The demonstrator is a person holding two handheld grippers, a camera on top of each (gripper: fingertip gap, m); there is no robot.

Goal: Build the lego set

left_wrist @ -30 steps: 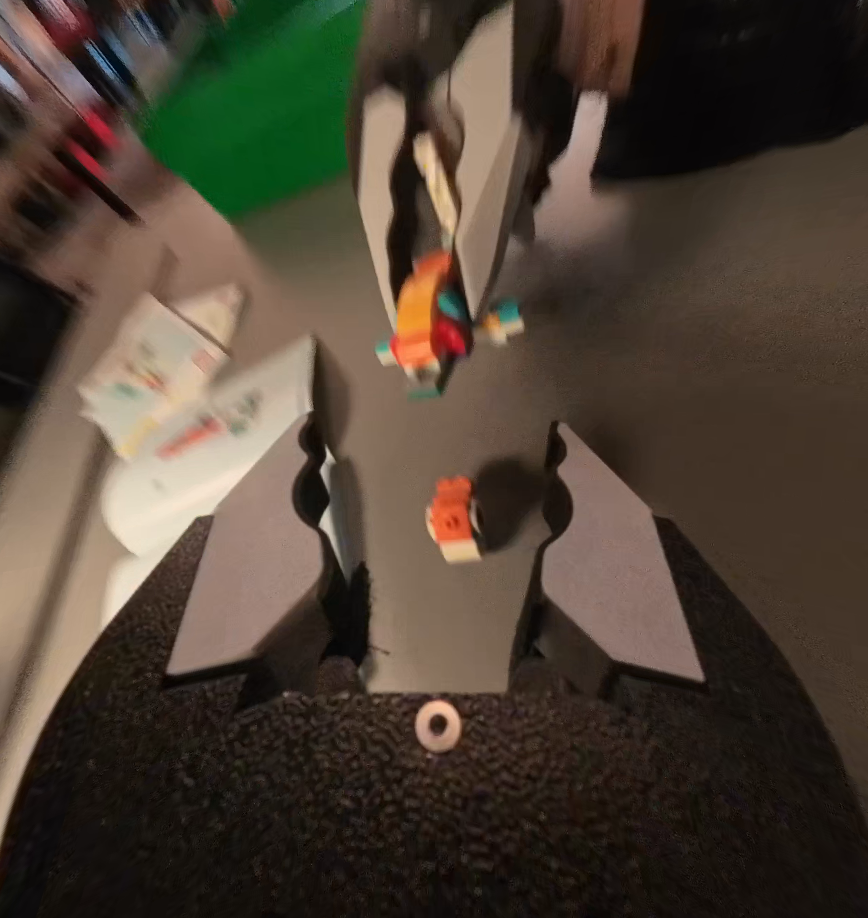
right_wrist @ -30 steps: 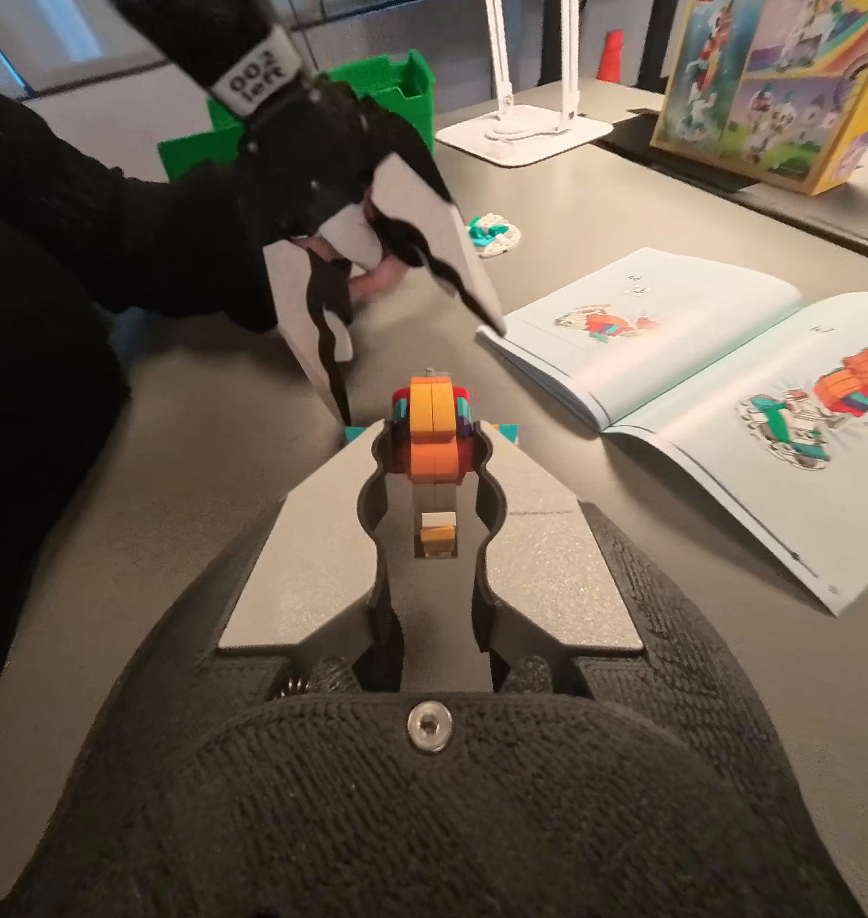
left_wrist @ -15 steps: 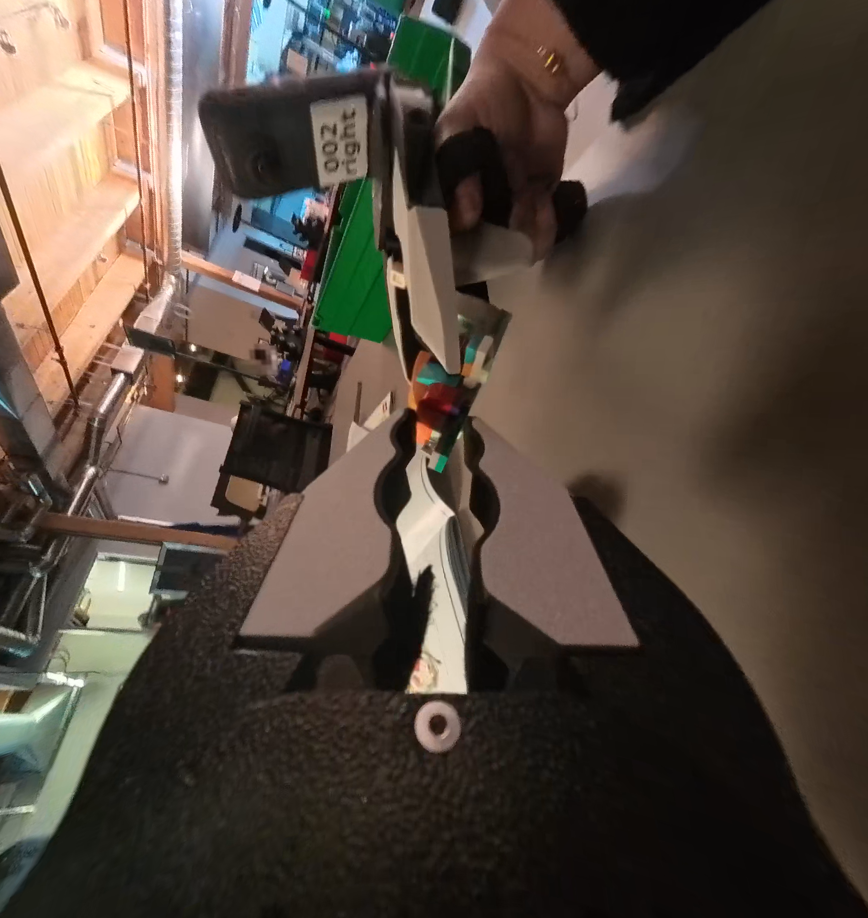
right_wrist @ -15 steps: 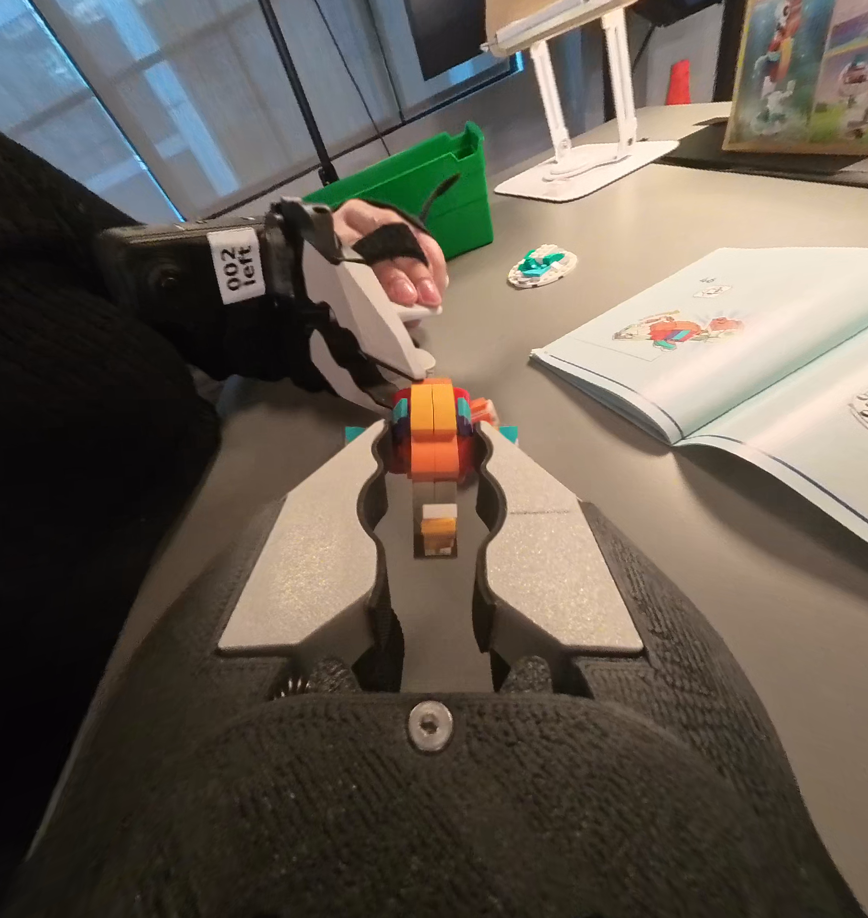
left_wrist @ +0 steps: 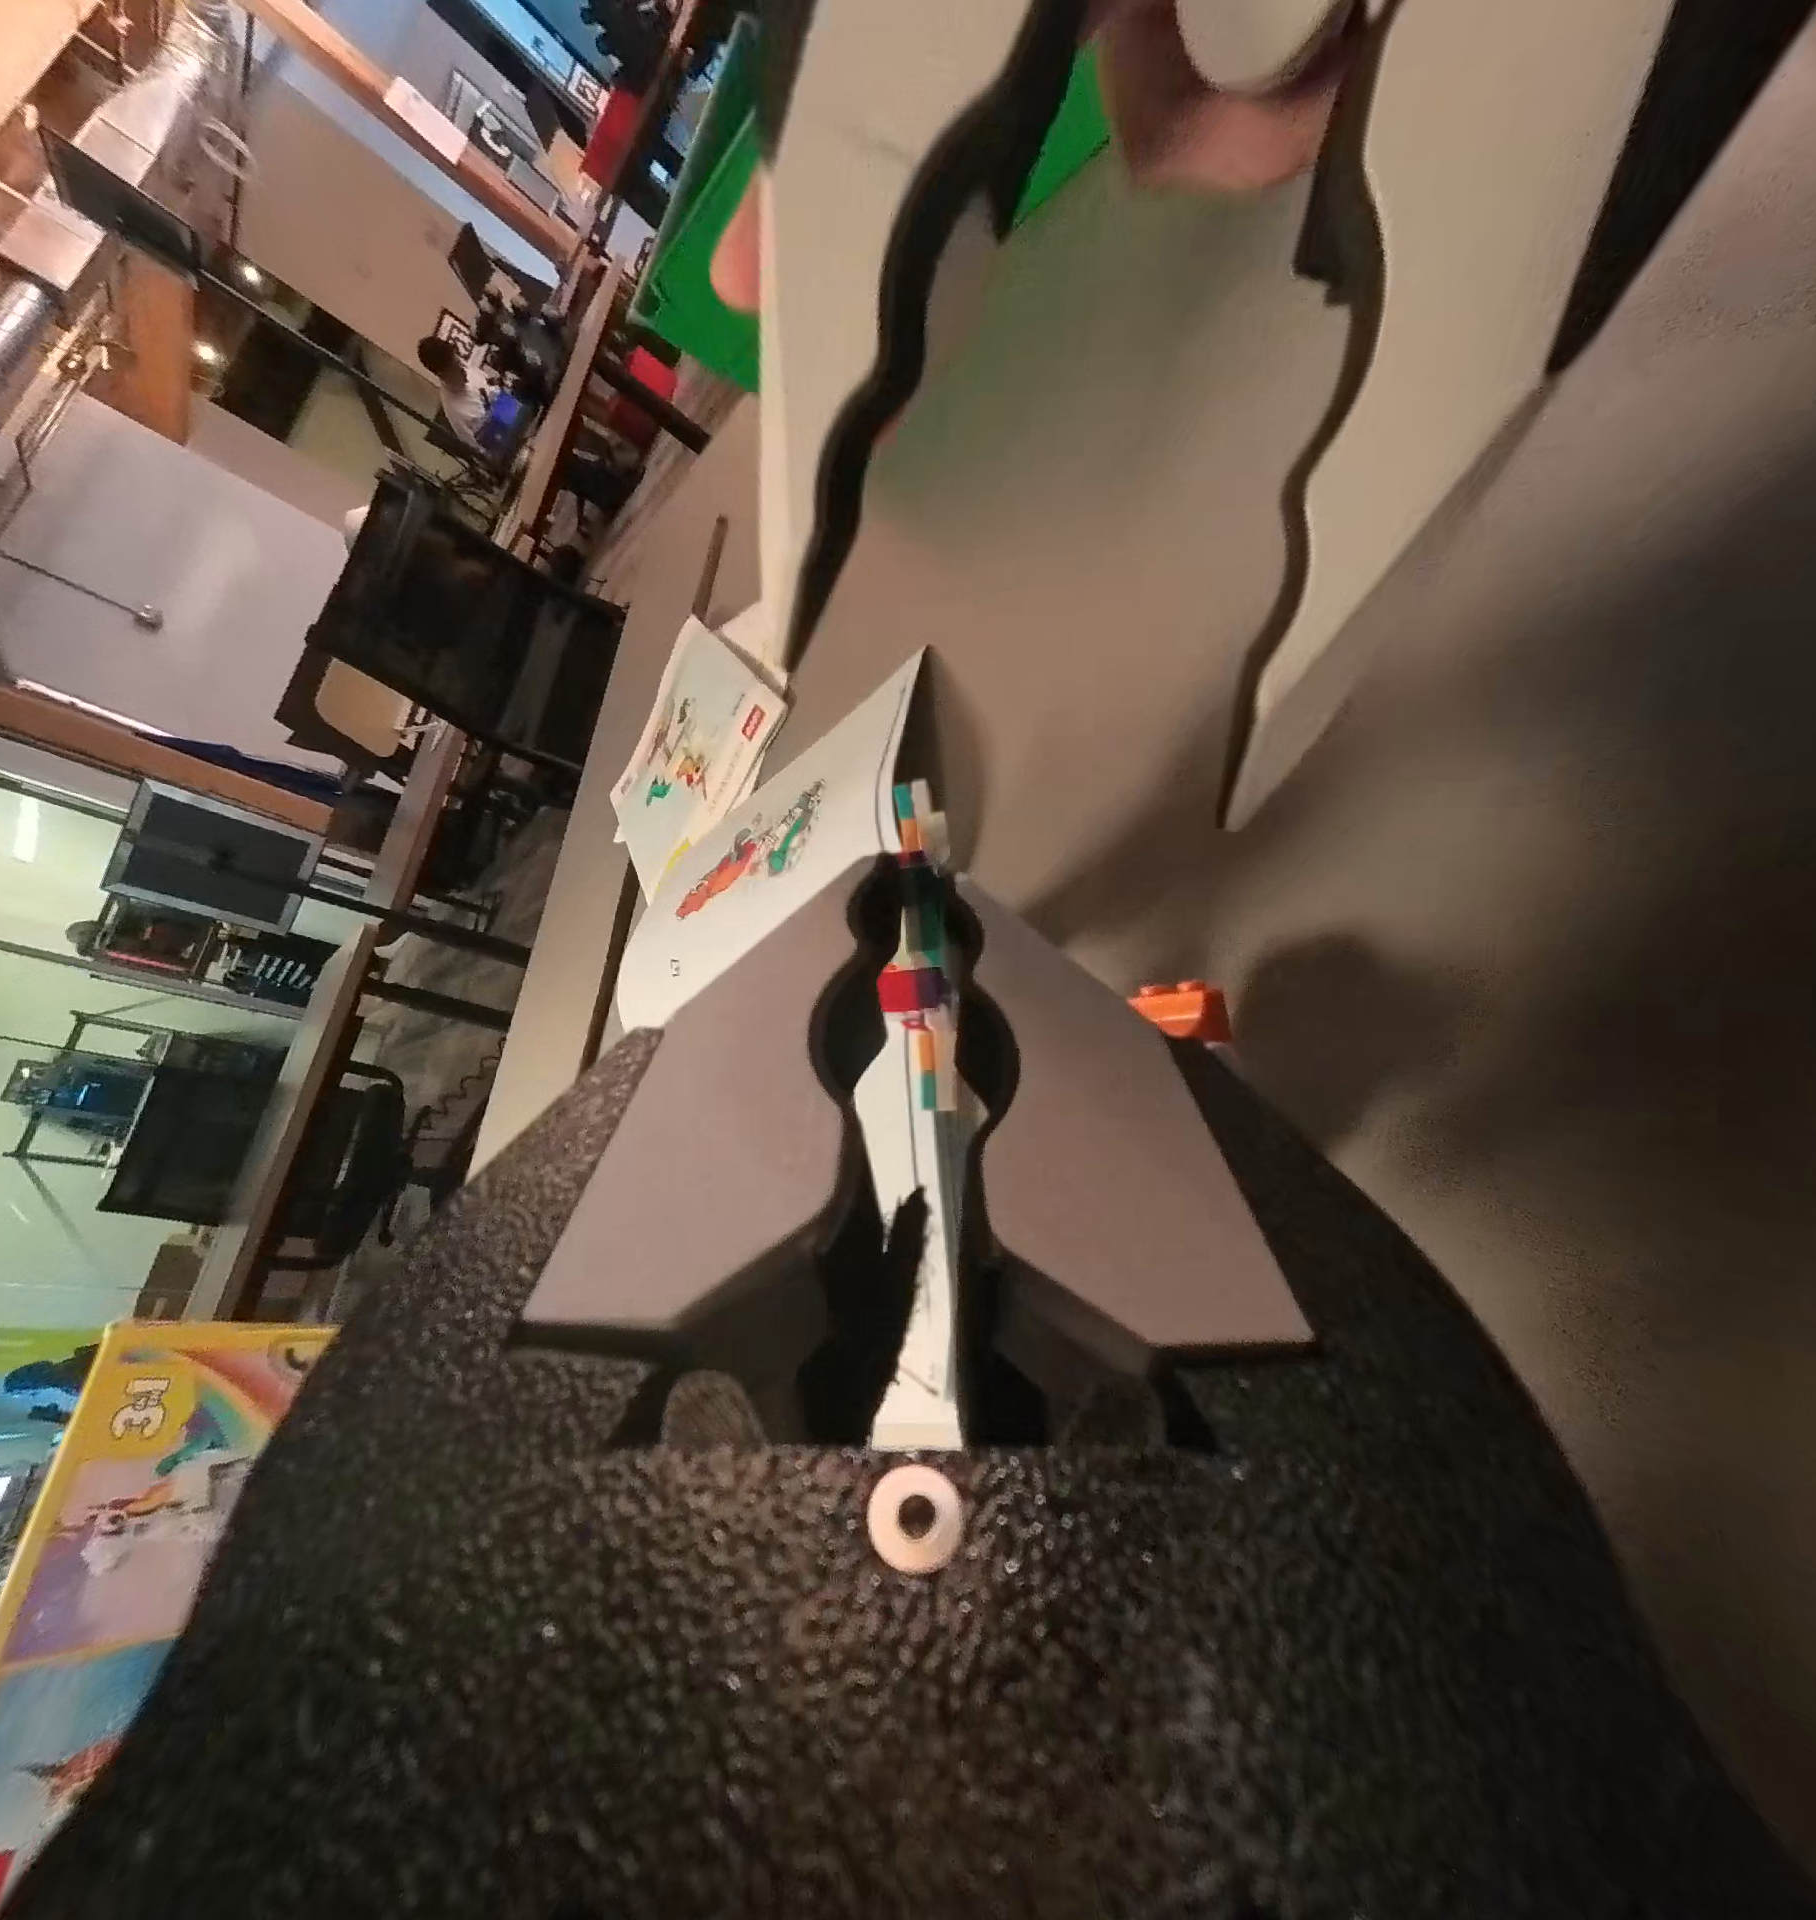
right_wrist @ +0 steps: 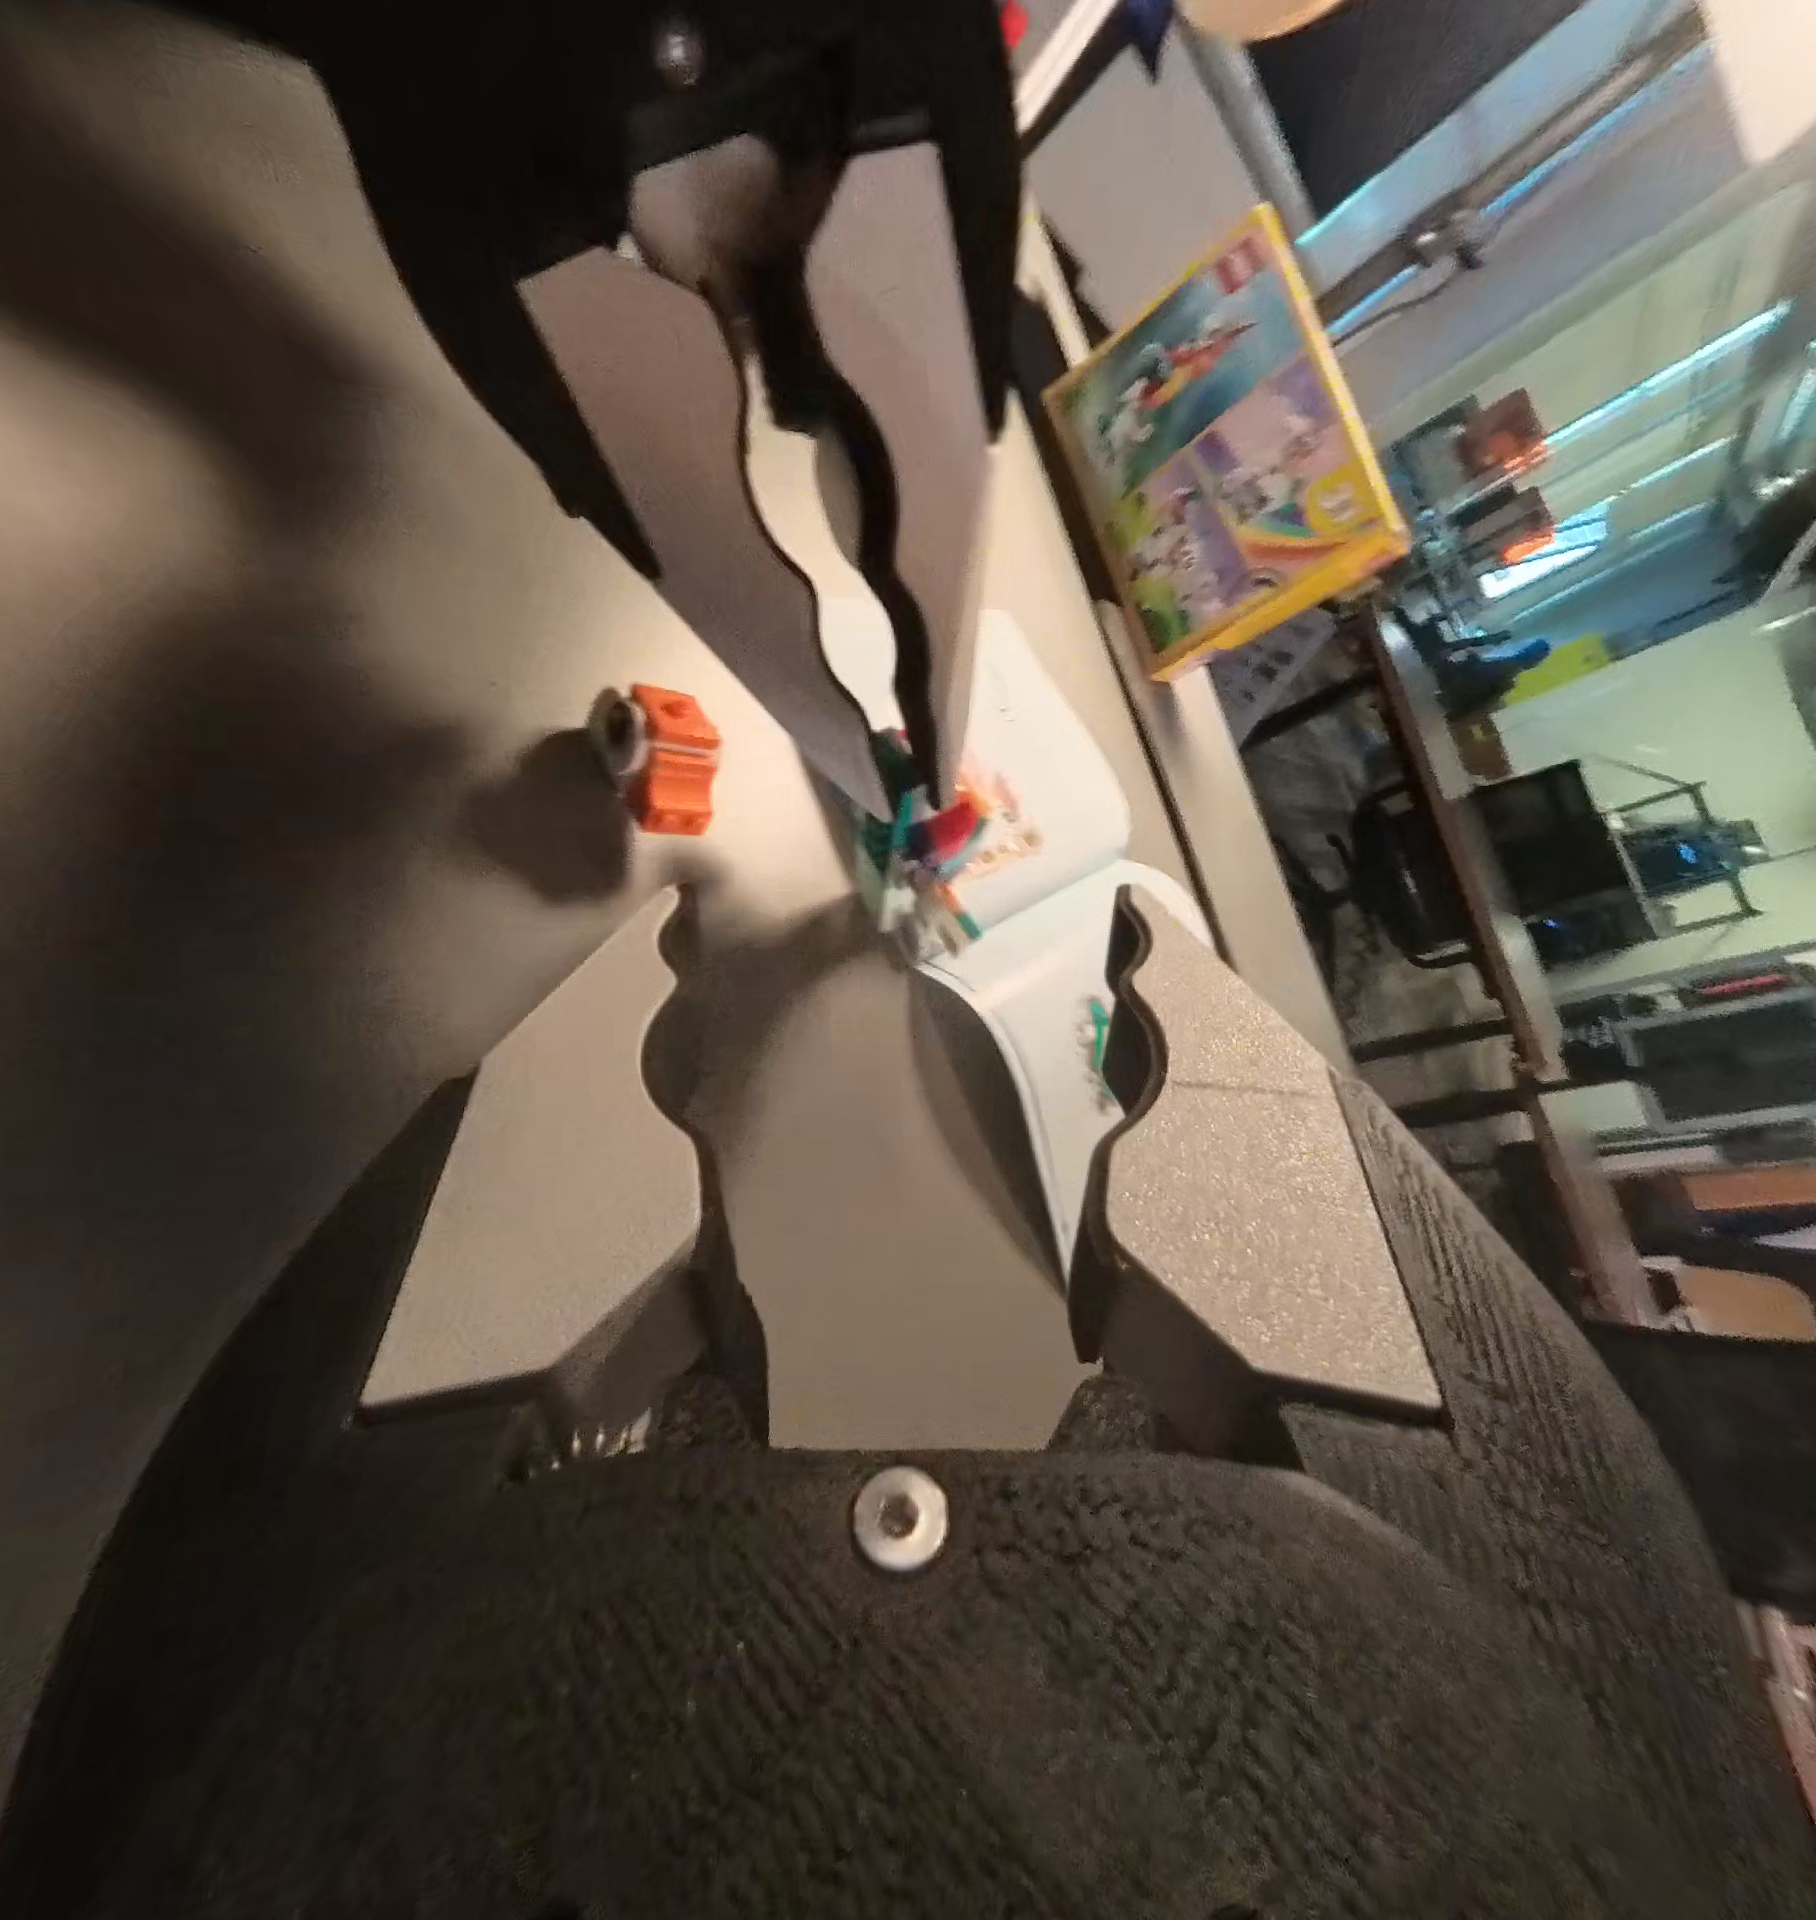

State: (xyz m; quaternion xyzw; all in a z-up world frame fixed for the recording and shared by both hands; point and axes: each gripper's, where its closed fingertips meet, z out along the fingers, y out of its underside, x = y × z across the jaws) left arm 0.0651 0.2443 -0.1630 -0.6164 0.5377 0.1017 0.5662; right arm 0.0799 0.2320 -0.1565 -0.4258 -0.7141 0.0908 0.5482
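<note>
**Model in left gripper, right gripper empty**

We see the left gripper (left_wrist: 919, 894) clamped narrow on the small multicoloured lego model (left_wrist: 919, 1013), frame centre. The right gripper (right_wrist: 899, 904) is spread wide, holding nothing. An orange brick piece (right_wrist: 670, 774) lies on the grey table (right_wrist: 208, 831), left of centre. An open instruction booklet (left_wrist: 769, 883) lies behind the model.

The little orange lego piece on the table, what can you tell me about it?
The little orange lego piece is a small chunk of shiny plastic bricks: orange top and bottom, a thin white layer between, and a round grey part on one end. It lies alone on the grey table, casting a dark shadow. Neither gripper touches it; it sits off to the side of the left gripper.
</note>
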